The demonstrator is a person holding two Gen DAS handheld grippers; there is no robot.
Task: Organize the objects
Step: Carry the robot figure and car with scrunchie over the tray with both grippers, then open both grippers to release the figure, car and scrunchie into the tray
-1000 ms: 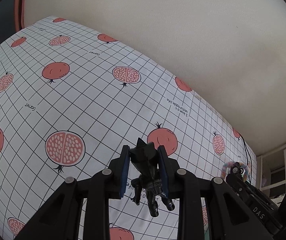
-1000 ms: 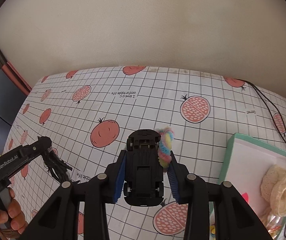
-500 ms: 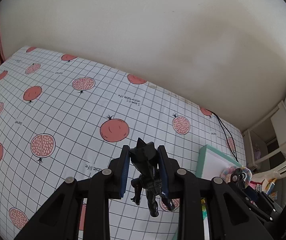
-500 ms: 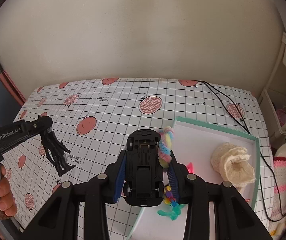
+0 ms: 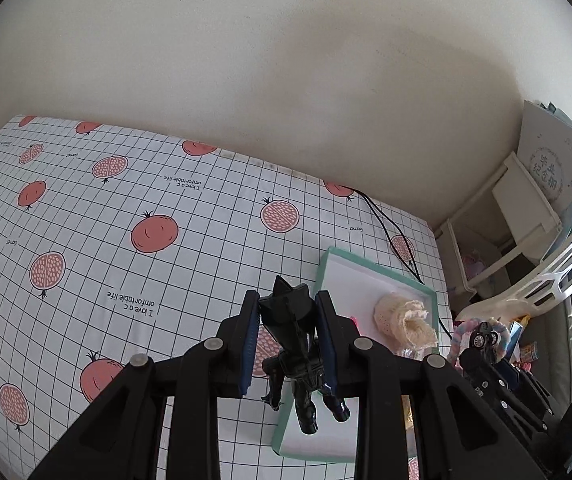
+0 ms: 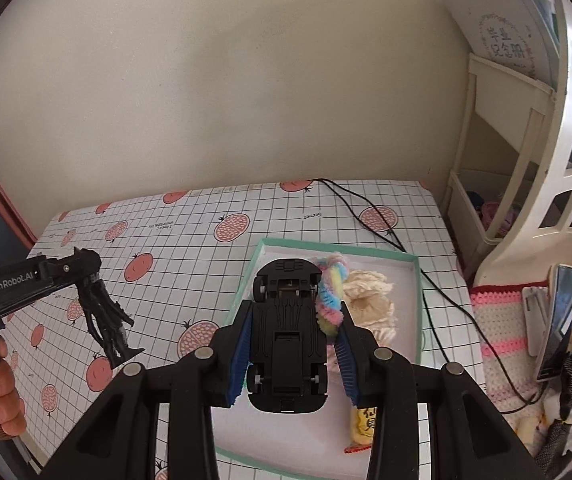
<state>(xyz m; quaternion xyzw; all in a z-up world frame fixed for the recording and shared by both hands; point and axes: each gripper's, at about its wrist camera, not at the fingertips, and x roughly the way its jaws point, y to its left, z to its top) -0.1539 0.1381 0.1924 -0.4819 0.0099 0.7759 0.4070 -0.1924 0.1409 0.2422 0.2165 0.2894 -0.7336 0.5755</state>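
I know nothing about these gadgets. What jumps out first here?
Each hand-held gripper clamps a toy: the right one holds a black toy car belly-up with a rainbow fuzzy loop, above a mint-rimmed tray. The left one pinches a black action figure over the pomegranate-print tablecloth.

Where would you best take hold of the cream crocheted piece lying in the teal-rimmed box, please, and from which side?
Grip the raised, bunched top of the cream crocheted piece, coming straight down from above. It is soft and heaped higher than the shallow teal-rimmed box wall, so fingers can likely pinch the folds. The rim hinders a sideways approach, and both the left gripper and right gripper are full now.
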